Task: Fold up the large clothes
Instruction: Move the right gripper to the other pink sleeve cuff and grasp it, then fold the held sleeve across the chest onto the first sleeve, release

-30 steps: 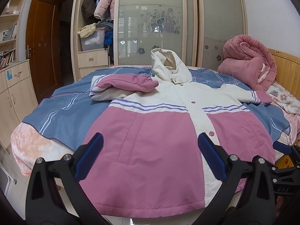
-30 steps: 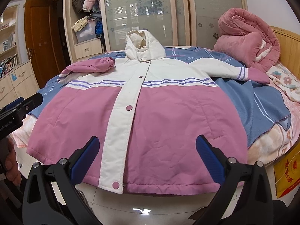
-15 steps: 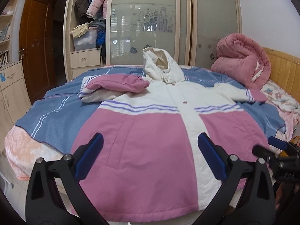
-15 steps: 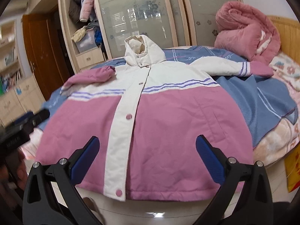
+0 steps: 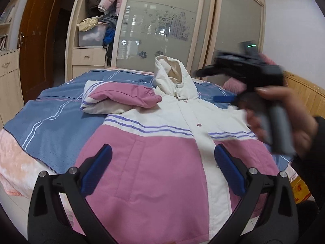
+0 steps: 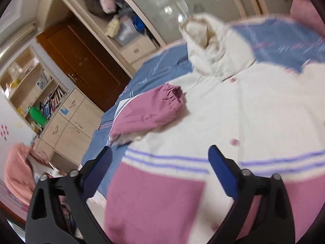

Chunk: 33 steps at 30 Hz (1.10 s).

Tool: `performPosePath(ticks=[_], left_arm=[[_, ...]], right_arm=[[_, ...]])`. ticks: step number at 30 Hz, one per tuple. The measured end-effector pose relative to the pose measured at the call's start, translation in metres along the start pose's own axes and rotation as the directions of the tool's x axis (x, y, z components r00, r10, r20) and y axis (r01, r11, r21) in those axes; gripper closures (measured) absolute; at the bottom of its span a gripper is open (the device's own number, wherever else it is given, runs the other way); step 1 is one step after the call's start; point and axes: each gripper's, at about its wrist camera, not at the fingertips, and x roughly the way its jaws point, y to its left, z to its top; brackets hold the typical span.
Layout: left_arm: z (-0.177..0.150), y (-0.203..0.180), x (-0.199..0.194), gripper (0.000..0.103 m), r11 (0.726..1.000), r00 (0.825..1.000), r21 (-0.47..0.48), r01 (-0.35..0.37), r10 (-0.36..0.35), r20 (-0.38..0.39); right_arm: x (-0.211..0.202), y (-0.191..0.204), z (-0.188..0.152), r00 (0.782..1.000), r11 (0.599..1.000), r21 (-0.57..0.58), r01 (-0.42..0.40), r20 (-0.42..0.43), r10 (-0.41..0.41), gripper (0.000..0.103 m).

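A pink and white hooded jacket [image 5: 162, 154] lies face up on the bed, buttoned, hood [image 5: 172, 77] toward the wardrobe. Its left sleeve [image 5: 126, 97] is folded in over the chest. My left gripper [image 5: 162, 168] is open and empty, low over the pink hem. My right gripper [image 6: 160, 166] is open and empty, tilted, above the jacket's chest near the folded sleeve [image 6: 146, 116]. It also shows blurred in the left wrist view [image 5: 243, 77], held in a hand over the jacket's right shoulder.
A blue striped blanket [image 5: 50, 122] covers the bed. A wardrobe with frosted sliding doors [image 5: 162, 30] and open shelves of clothes [image 5: 95, 30] stands behind. A brown door [image 5: 38, 46] and drawers [image 6: 67, 126] are at the left. A wooden headboard [image 5: 304, 89] is at the right.
My right gripper has swung up and forward over the jacket, tilting toward the folded sleeve, and now appears in the left view. My left gripper has moved closer over the hem.
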Motion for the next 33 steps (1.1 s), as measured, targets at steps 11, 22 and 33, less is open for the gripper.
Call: performPosePath(ticks=[11,22,33], left_arm=[[0.015,0.022,0.013,0.002,0.999,0.999,-0.030,-0.020,0.021,0.035],[0.019,0.035,0.019,0.002,0.998,1.000,-0.069,0.000,0.001,0.019],[0.010,0.017,0.025,0.002,1.000,1.000,-0.017,0.026,-0.026,-0.007]], right_arm=[[0.141,-0.040,0.058,0.995,0.965,0.255,0.055,-0.098,-0.031,0.054],[0.087,-0.010,0.077,0.978,0.994,0.069,0.086,0.184,-0.098,0.088],[-0.006,-0.134,0.047,0.871,0.908,0.270,0.321,0.291,-0.395,0.087]])
